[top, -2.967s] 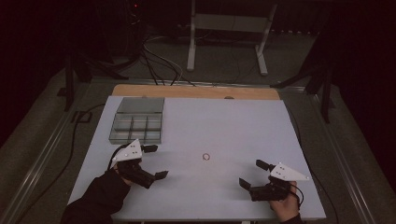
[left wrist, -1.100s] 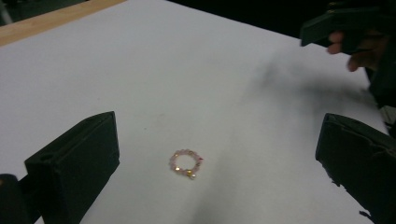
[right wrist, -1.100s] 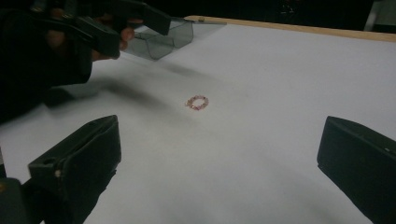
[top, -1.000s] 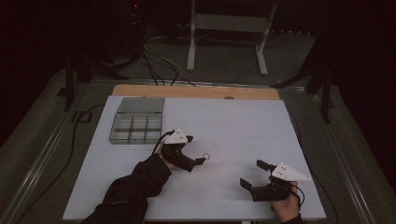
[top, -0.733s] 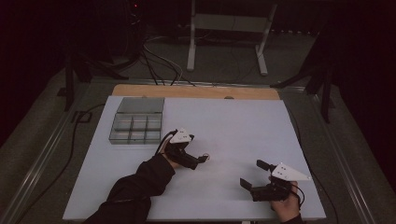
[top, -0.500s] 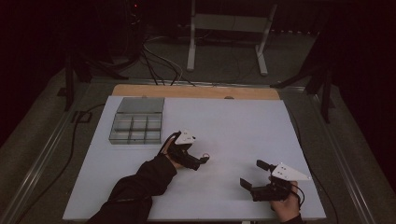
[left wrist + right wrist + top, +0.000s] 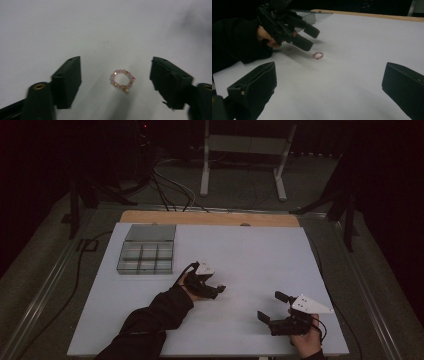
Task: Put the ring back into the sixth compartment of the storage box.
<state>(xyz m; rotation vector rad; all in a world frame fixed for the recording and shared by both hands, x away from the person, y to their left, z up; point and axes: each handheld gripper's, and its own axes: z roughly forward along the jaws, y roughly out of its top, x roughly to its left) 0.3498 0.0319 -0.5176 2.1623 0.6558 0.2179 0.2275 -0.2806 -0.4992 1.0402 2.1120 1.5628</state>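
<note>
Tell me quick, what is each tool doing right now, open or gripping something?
Left tool: open, holding nothing; the beaded ring lies on the table between its jaws.
Right tool: open, holding nothing.

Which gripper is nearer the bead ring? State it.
Left. The left gripper hovers with open jaws straddling the bead ring; the right gripper rests open, well off toward the table's near right.

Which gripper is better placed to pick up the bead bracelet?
Left. The left gripper is open with the bead bracelet lying between its fingers; the right gripper, also open, sits farther off.
</note>
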